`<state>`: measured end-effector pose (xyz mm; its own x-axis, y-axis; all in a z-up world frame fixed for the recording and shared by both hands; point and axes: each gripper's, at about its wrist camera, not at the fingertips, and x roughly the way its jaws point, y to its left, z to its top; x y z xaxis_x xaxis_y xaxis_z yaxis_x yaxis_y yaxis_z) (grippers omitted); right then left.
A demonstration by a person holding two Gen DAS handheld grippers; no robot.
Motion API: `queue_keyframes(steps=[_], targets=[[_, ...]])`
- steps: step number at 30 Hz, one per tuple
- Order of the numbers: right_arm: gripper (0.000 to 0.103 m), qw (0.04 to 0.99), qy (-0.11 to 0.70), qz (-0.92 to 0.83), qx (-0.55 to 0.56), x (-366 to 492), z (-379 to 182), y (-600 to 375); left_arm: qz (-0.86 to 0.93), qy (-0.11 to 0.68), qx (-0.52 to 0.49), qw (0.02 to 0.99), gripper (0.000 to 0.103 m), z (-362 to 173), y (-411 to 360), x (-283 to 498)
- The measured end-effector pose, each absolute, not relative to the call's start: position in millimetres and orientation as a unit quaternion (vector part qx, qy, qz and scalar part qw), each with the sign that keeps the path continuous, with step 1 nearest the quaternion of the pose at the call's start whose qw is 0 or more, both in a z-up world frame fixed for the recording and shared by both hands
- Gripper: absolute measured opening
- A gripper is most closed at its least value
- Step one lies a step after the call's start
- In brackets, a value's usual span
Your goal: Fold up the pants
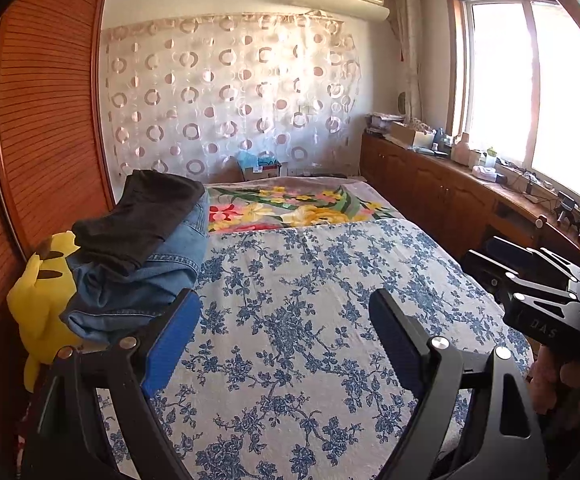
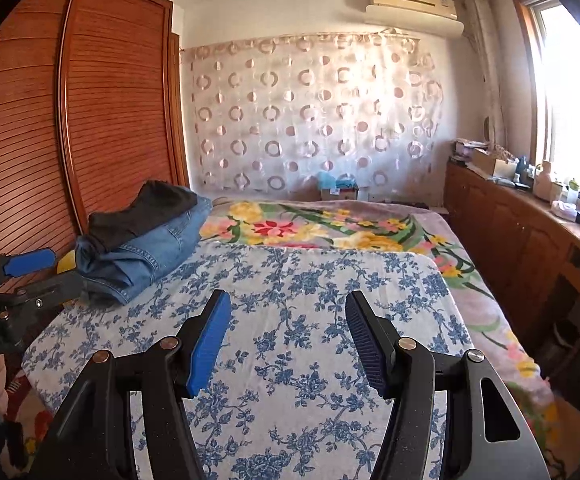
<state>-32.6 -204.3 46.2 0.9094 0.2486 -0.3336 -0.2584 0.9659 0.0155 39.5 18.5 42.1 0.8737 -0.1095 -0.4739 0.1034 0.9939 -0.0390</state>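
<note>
Folded blue jeans (image 1: 141, 276) lie in a stack at the left edge of the bed, with a folded black garment (image 1: 137, 216) on top. The stack shows in the right wrist view too, jeans (image 2: 149, 252) under the black garment (image 2: 141, 208). My left gripper (image 1: 285, 304) is open and empty, hovering over the blue-flowered bedspread (image 1: 310, 320) just right of the stack. My right gripper (image 2: 287, 300) is open and empty over the bedspread (image 2: 290, 340). The right gripper also shows at the right edge of the left wrist view (image 1: 530, 276), and the left gripper at the left edge of the right wrist view (image 2: 37, 276).
A yellow plush toy (image 1: 41, 300) sits left of the stack against the wooden wardrobe (image 1: 45, 120). A colourful flowered blanket (image 1: 298, 208) covers the far half of the bed. A low wooden cabinet (image 1: 450, 188) with clutter runs along the right under the window.
</note>
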Motion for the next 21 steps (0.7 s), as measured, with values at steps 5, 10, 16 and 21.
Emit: queue_keyframes(steps=[5,10,16,21], targets=[[0.062,0.981,0.146,0.126,-0.009,-39,44,-206,-0.05,0.239,-0.009,0.97,0.087,40,21,35],[0.062,0.982,0.143,0.122,-0.008,-37,41,-205,-0.043,0.239,-0.013,0.97,0.087,35,25,34],[0.062,0.982,0.144,0.121,-0.008,-35,39,-203,-0.037,0.235,-0.013,0.971,0.087,35,30,33],[0.062,0.982,0.147,0.121,-0.009,-34,38,-201,-0.037,0.235,-0.012,0.971,0.087,35,30,33]])
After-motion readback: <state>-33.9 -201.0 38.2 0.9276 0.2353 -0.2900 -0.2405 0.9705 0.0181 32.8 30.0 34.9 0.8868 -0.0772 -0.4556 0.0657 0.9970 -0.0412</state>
